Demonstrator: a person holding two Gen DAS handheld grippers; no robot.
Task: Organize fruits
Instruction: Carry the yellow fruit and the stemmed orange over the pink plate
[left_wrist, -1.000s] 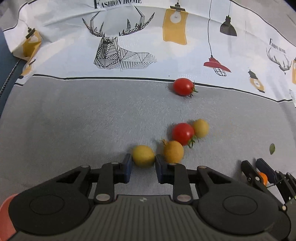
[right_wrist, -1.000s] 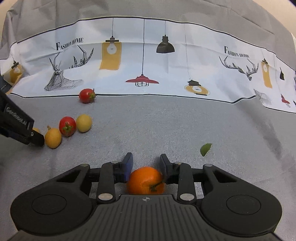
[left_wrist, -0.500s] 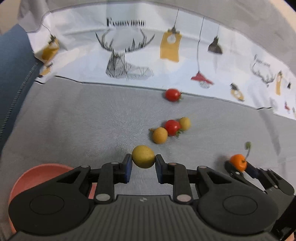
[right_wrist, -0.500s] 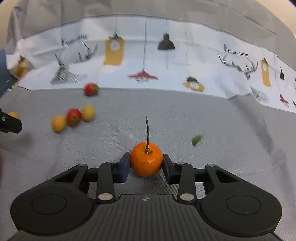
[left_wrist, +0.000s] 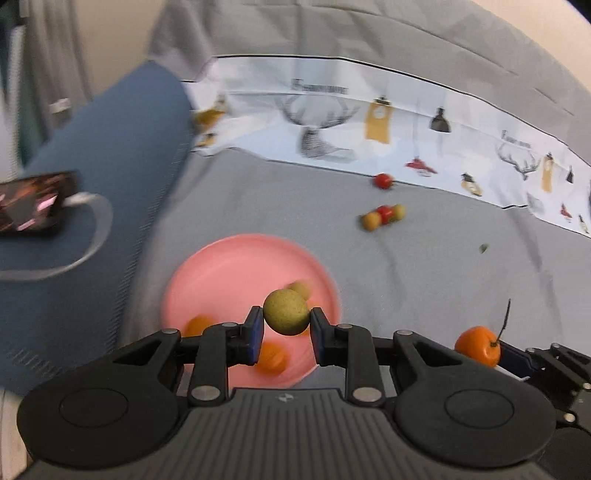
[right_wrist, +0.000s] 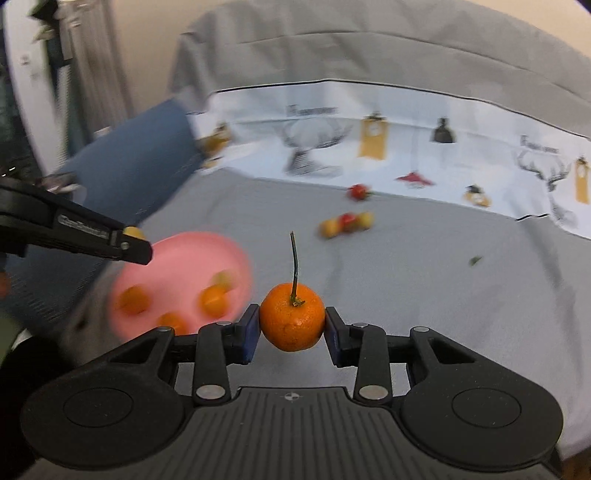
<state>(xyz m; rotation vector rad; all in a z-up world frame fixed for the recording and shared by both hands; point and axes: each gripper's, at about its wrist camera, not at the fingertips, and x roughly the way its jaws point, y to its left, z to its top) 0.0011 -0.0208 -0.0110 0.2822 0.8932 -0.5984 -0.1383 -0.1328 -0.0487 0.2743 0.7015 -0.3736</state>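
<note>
My tool (right_wrist: 291, 334) looks like matt black plastic with small metal rivets. The grey cloth (right_wrist: 424, 295) is woven and matt; the pink plate (left_wrist: 236, 266) looks smooth.

The left tongs (left_wrist: 286, 334) fill the lower part of the left wrist view: a matte black body with a ribbed grey-black centre plate bearing a small round logo mark, and a large round disc on either side. Black angular link arms run forward from it, each pinned with silver round screws, and end in blue pads (left_wrist: 255, 334). The right tongs (right_wrist: 291, 334) show the same build in their own view. At the left edge of that view, one black finger of the left tongs carries white lettering, too blurred to read.
</note>
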